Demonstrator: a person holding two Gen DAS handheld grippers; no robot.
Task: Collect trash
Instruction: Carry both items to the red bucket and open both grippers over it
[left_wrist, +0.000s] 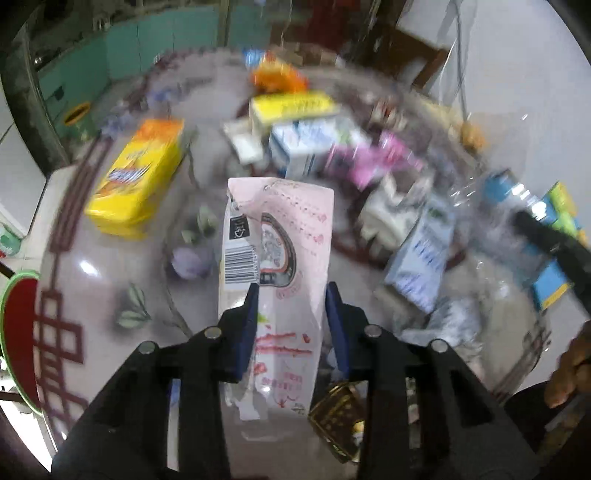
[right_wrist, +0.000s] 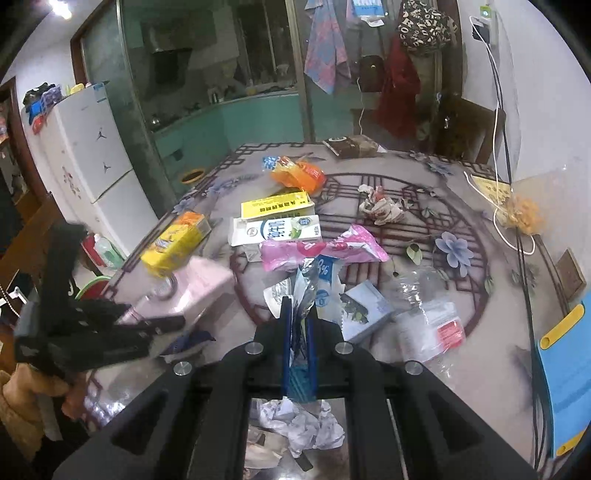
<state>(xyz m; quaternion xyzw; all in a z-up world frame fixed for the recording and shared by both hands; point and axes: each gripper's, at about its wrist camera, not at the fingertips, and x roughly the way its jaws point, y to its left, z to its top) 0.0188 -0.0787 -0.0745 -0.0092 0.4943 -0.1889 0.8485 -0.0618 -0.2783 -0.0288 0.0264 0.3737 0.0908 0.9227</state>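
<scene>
Both hands are mid-pickup. The left hand-held gripper (left_wrist: 291, 295) has its blue pads on either side of a pale pink pouch (left_wrist: 280, 236), which stands up between them; the pads press on its sides, so I judge it gripped. The pouch rises clear above the cluttered surface (left_wrist: 110, 266), near its left edge, with a yellow box (left_wrist: 136, 177) just beyond on the left.

The right hand-held gripper (right_wrist: 297, 310) is closed tight on a crumpled silvery wrapper (right_wrist: 306, 284), held above the near middle of the surface. Under it lie crumpled paper (right_wrist: 303, 424) and, farther off, a pink bag (right_wrist: 325, 247), a milk carton (right_wrist: 280, 229) and an orange bag (right_wrist: 299, 173).

No bin shows in either view, so where the trash goes cannot be told. The next move calls for carrying both pieces to the collecting place without loosening either grip; the thin wrapper could slip, and the pouch is limp and may fold over.
</scene>
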